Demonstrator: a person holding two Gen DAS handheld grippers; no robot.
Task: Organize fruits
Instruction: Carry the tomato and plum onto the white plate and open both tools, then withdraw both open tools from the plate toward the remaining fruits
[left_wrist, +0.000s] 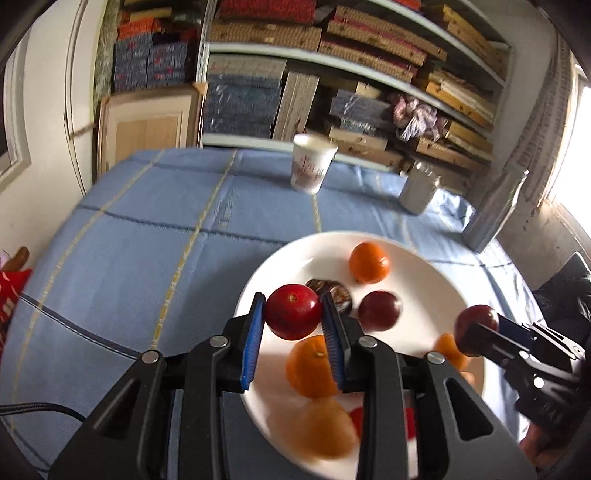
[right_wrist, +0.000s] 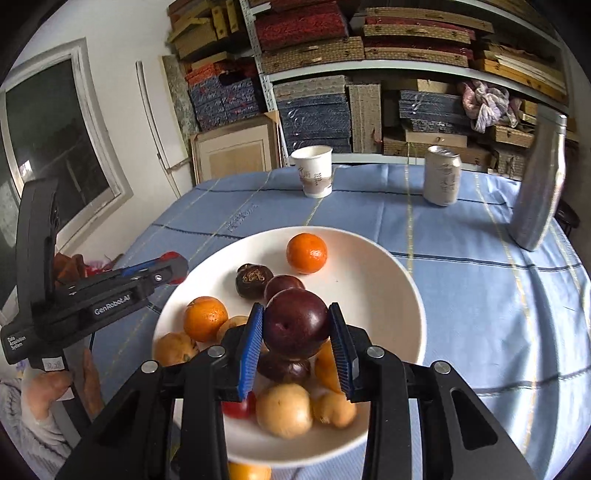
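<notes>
A white plate on the blue tablecloth holds oranges, dark plums and yellowish fruits. My left gripper is shut on a bright red fruit, held above the plate's left rim. My right gripper is shut on a dark purple plum over the plate's middle. In the left wrist view the right gripper shows at the right with that plum. The left gripper appears at the left of the right wrist view, a hand on its handle.
At the far side of the table stand a paper cup, a drink can and a tall silvery bottle. Shelves of stacked boxes fill the wall behind. A blue cloth covers the table.
</notes>
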